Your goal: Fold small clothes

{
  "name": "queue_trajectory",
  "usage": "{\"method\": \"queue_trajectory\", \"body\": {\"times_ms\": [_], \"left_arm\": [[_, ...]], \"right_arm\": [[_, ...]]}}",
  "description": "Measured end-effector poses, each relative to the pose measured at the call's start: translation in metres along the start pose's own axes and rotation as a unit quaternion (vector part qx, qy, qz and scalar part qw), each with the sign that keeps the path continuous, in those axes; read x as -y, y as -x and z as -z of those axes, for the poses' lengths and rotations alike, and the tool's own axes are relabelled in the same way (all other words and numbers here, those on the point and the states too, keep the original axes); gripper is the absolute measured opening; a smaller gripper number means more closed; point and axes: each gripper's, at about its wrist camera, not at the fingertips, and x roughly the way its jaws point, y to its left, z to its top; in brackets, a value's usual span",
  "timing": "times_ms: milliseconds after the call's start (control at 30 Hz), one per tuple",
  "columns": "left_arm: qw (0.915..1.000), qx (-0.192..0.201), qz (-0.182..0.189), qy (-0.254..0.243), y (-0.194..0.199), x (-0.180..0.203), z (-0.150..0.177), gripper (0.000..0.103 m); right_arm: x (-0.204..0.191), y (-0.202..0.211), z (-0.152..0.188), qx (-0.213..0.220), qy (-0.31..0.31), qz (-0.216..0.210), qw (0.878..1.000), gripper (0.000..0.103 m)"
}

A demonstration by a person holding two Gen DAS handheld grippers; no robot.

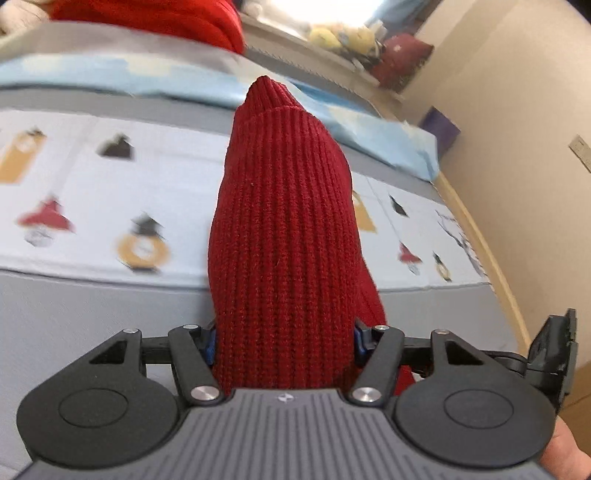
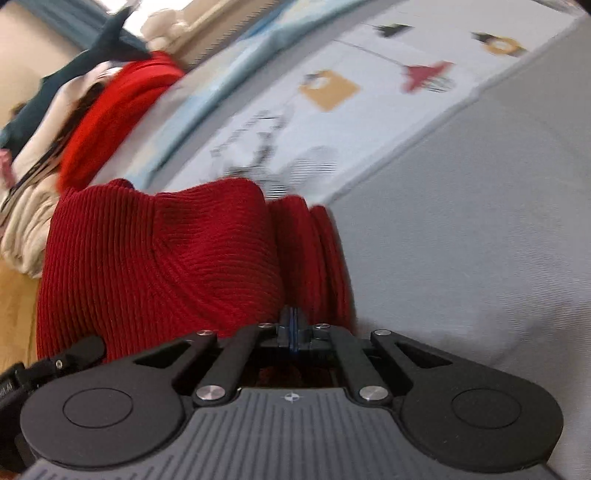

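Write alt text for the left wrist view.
A dark red ribbed knit garment fills the gap between the left gripper's two wide-set fingers and rises up the middle of the picture. Behind it lies a bed with a grey cover and a pale cloth printed with small cartoon figures.

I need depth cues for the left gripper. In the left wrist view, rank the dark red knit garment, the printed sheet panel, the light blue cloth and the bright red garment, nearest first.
From the left gripper:
1. Dark red knit garment, between the fingers, centre.
2. Printed sheet panel, spread beyond it, across the middle.
3. Light blue cloth, a band behind the panel.
4. Bright red garment, at the top edge, farthest.
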Motion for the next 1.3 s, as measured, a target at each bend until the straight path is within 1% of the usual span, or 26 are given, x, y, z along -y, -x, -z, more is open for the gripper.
{"method": "queue_trajectory", "body": {"times_ms": [100, 233, 267, 300, 333, 367, 400, 433, 500, 567, 633, 733, 833, 900, 1000, 1100, 1167, 1233, 1300], "left_arm": [[0.9994, 0.006, -0.031, 0.011, 0.017, -0.034, -0.011, 0.067], [0.9960, 0.000, -0.069, 0.058, 0.029, -0.079, -0.019, 0.070], [0.9951, 0.000, -0.077, 0.062, 0.032, -0.088, -0.019, 0.071], [0.9938, 0.000, -0.090, 0.065, 0.034, -0.094, -0.020, 0.073], [0.9925, -0.003, -0.102, 0.067, 0.032, -0.100, -0.021, 0.076], [0.9907, -0.006, -0.116, 0.069, 0.032, -0.103, -0.021, 0.076], [0.9880, -0.011, -0.136, 0.073, 0.031, -0.107, -0.021, 0.076], [0.9857, -0.009, -0.151, 0.075, 0.033, -0.109, -0.020, 0.075], [0.9826, 0.014, -0.169, 0.075, 0.040, -0.114, -0.018, 0.075], [0.9848, 0.045, -0.156, 0.063, 0.053, -0.112, -0.021, 0.075], [0.9868, 0.055, -0.146, 0.042, 0.061, -0.108, -0.020, 0.076], [0.9876, 0.049, -0.147, 0.022, 0.065, -0.105, -0.021, 0.077], [0.9879, 0.048, -0.145, 0.028, 0.073, -0.115, -0.020, 0.077], [0.9878, 0.052, -0.143, 0.034, 0.081, -0.117, -0.019, 0.077], [0.9880, 0.058, -0.139, 0.036, 0.090, -0.123, -0.018, 0.076], [0.9882, 0.061, -0.138, 0.027, 0.097, -0.125, -0.014, 0.074], [0.9889, 0.055, -0.137, 0.016, 0.098, -0.125, -0.011, 0.073], [0.9882, 0.047, -0.146, 0.001, 0.096, -0.124, -0.007, 0.073], [0.9878, 0.042, -0.150, -0.007, 0.096, -0.124, -0.003, 0.073]], "right_arm": [[-0.027, -0.009, 0.002, 0.008, 0.014, -0.022, 1.000, 0.002], [-0.060, -0.014, 0.010, 0.021, 0.043, -0.037, 0.998, 0.002], [-0.068, -0.015, 0.011, 0.025, 0.054, -0.038, 0.998, 0.003], [-0.074, -0.016, 0.012, 0.025, 0.062, -0.042, 0.997, 0.006], [-0.080, -0.017, 0.013, 0.024, 0.068, -0.044, 0.996, 0.016], [-0.083, -0.018, 0.016, 0.020, 0.073, -0.047, 0.996, 0.025], [-0.088, -0.019, 0.017, 0.018, 0.079, -0.049, 0.996, 0.043], [-0.093, -0.020, 0.018, 0.017, 0.087, -0.050, 0.995, 0.050], [-0.103, -0.024, 0.024, 0.012, 0.106, -0.042, 0.993, 0.050], [-0.110, -0.030, 0.028, 0.002, 0.118, -0.035, 0.992, 0.050], [-0.114, -0.035, 0.030, -0.008, 0.123, -0.034, 0.992, 0.050], [-0.121, -0.038, 0.037, -0.024, 0.141, -0.032, 0.989, 0.051], [-0.128, -0.044, 0.045, -0.040, 0.166, -0.019, 0.985, 0.051], [-0.131, -0.047, 0.047, -0.040, 0.179, -0.006, 0.983, 0.051], [-0.134, -0.041, 0.048, -0.024, 0.192, 0.003, 0.981, 0.051], [-0.134, -0.035, 0.047, -0.018, 0.184, -0.014, 0.983, 0.051], [-0.134, -0.034, 0.047, -0.022, 0.183, -0.023, 0.983, 0.051], [-0.135, -0.033, 0.047, -0.026, 0.177, -0.032, 0.983, 0.051], [-0.135, -0.029, 0.044, -0.013, 0.165, -0.040, 0.985, 0.051]]}}
